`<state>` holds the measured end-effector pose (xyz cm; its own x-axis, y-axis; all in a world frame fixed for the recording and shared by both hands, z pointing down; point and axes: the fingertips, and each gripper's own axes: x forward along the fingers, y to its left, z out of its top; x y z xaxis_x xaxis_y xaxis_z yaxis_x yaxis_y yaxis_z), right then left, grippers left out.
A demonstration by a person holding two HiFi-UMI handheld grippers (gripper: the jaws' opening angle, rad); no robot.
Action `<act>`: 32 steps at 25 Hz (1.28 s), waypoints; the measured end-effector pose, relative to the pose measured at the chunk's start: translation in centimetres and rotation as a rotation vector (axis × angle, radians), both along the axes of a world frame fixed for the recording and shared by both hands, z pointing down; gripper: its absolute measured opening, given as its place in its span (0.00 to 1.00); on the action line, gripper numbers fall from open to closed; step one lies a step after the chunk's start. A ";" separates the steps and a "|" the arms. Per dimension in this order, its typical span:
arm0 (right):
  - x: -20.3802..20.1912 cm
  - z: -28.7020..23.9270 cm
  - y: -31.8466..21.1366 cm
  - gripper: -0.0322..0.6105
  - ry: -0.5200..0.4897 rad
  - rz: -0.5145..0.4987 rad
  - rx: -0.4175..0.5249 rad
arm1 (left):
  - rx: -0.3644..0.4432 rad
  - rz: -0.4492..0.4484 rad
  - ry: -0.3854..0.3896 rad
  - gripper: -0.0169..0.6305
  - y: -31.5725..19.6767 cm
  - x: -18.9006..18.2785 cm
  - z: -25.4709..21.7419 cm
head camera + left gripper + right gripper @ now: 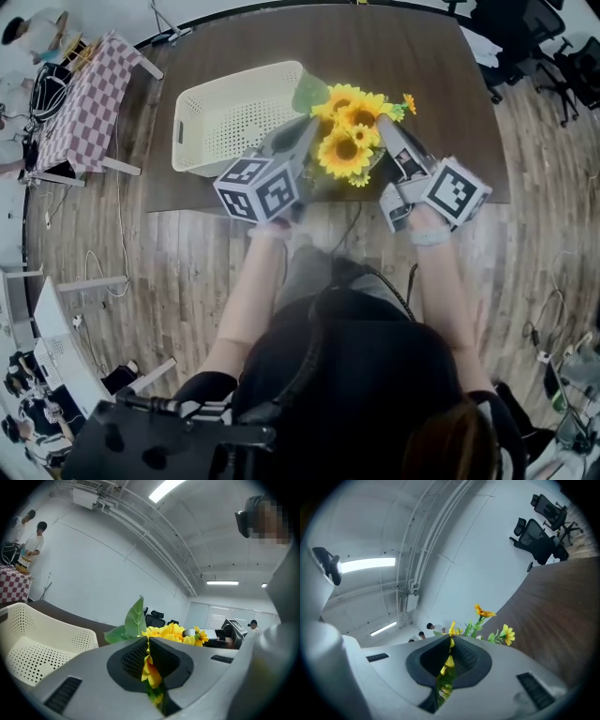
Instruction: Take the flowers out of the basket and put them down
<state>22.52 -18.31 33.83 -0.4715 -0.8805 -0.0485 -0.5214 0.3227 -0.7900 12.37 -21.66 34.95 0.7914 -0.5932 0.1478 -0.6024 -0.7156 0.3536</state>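
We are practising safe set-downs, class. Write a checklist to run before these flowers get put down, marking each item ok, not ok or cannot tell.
1. The flowers are out of the basket: ok, held beside it.
2. The left claw is shut on the flowers: ok.
3. The right claw is shut on the flowers: ok.
4. Bare table in view for landing: ok.
5. Spot right under the bunch is free: cannot tell, blooms hide it.

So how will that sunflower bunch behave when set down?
Probably light: the left gripper and right gripper hold the flowers by pinched petals and leaves alone. Likely floppy, since the heads splay in different directions. Set down, it would probably flop sideways.
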 end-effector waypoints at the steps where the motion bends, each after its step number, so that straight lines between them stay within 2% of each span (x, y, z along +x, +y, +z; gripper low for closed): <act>1: 0.9 0.4 0.4 0.05 -0.003 0.007 -0.005 | 0.000 0.008 -0.003 0.04 0.4 0.9 0.4; 6: 3.6 1.8 1.2 0.05 0.006 0.036 -0.015 | -0.013 0.039 -0.011 0.04 0.9 3.7 2.0; 16: 3.8 3.3 1.0 0.05 -0.001 0.099 -0.074 | -0.062 0.110 -0.015 0.04 0.1 4.1 3.5; 32: 4.3 7.5 1.6 0.05 -0.007 0.163 -0.179 | -0.126 0.159 -0.051 0.04 0.2 4.6 7.1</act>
